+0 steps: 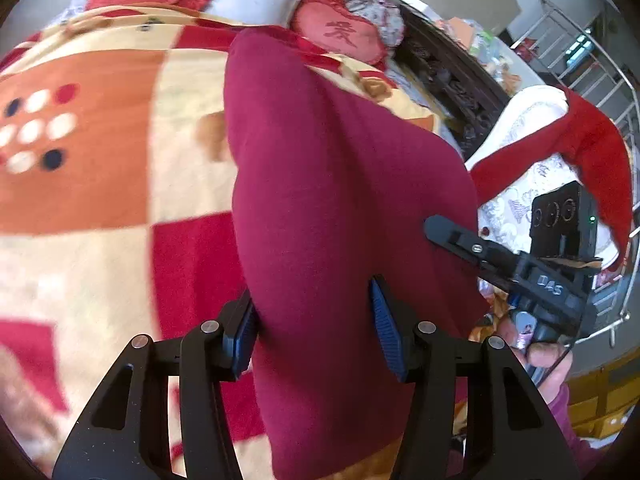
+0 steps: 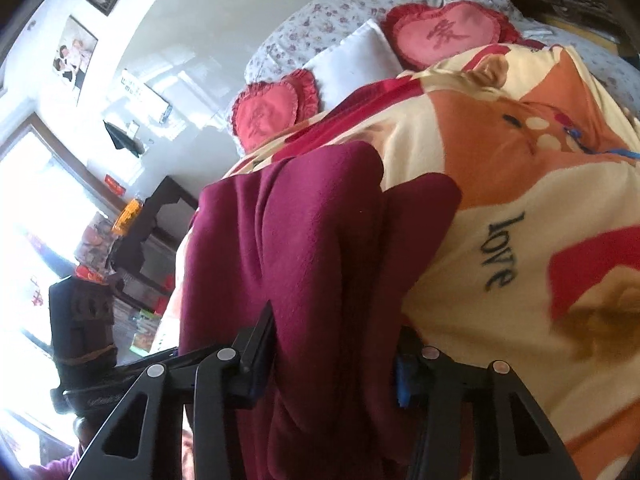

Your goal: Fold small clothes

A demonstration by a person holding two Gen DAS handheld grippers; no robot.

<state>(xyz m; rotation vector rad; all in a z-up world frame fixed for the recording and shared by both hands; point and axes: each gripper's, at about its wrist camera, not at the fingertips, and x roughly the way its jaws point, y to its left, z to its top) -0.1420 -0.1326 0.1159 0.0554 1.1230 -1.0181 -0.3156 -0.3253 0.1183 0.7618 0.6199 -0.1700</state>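
A maroon garment [image 1: 320, 184] hangs lifted over a patterned blanket [image 1: 112, 152] on a bed. My left gripper [image 1: 316, 328] is shut on the maroon garment, with cloth bunched between its blue pads [image 1: 386, 332]. My right gripper [image 2: 332, 356] is shut on the same garment [image 2: 304, 248]; the cloth fills the gap and hides most of its right pad. The right gripper also shows in the left wrist view [image 1: 440, 228], with its tip against the garment's right edge. The left gripper's body shows in the right wrist view at lower left.
Two red heart cushions [image 2: 444, 36] [image 2: 268, 112] and a white pillow [image 2: 356, 60] lie at the bed's head. A dark carved bed frame [image 1: 448, 80] runs along the right. A bright red garment [image 1: 592, 140] drapes over a white patterned cover. A metal rack [image 1: 592, 52] stands behind.
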